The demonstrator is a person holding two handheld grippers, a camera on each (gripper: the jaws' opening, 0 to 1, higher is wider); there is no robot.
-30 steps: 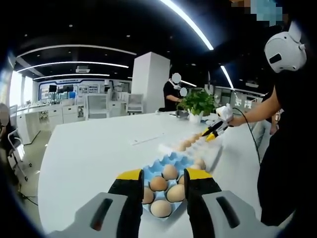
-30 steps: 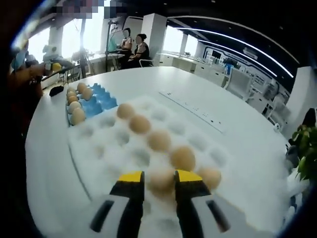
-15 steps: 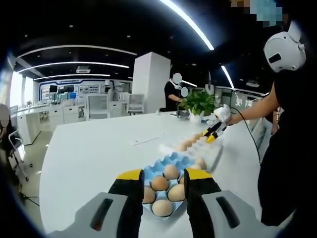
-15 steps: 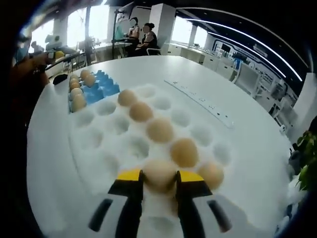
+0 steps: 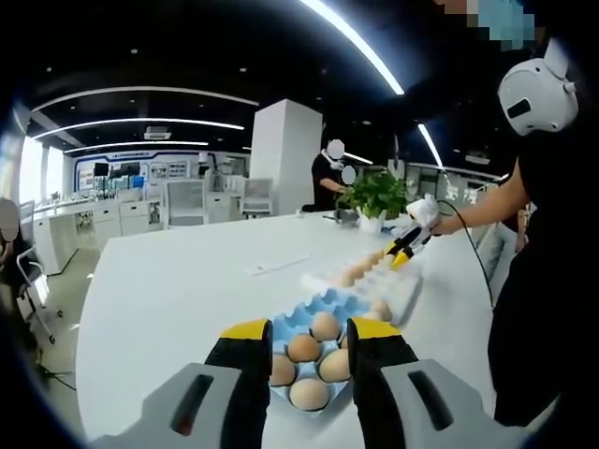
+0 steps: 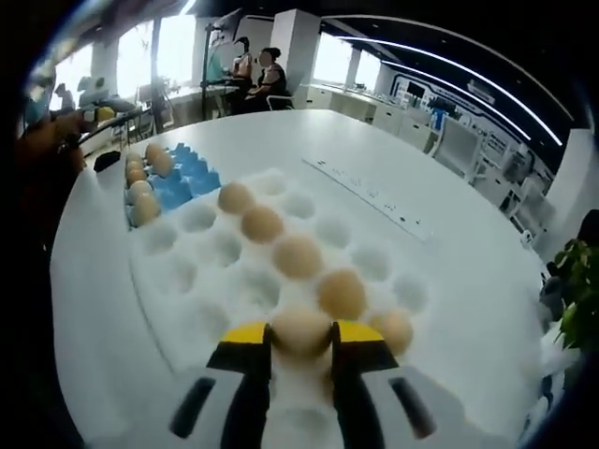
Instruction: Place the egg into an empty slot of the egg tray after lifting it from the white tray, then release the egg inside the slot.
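Egg sat gripped between the yellow-tipped jaws of the right gripper, over the near edge of the white tray, with a diagonal row of eggs beyond it and bare dimples on both sides. Farther left lay the blue egg tray, partly loaded, with open white table to the right. Seen from the left gripper view: left gripper parted and holding nothing, just over the egg tray, which had free slots at its far end, and a potted plant behind the distant right gripper.
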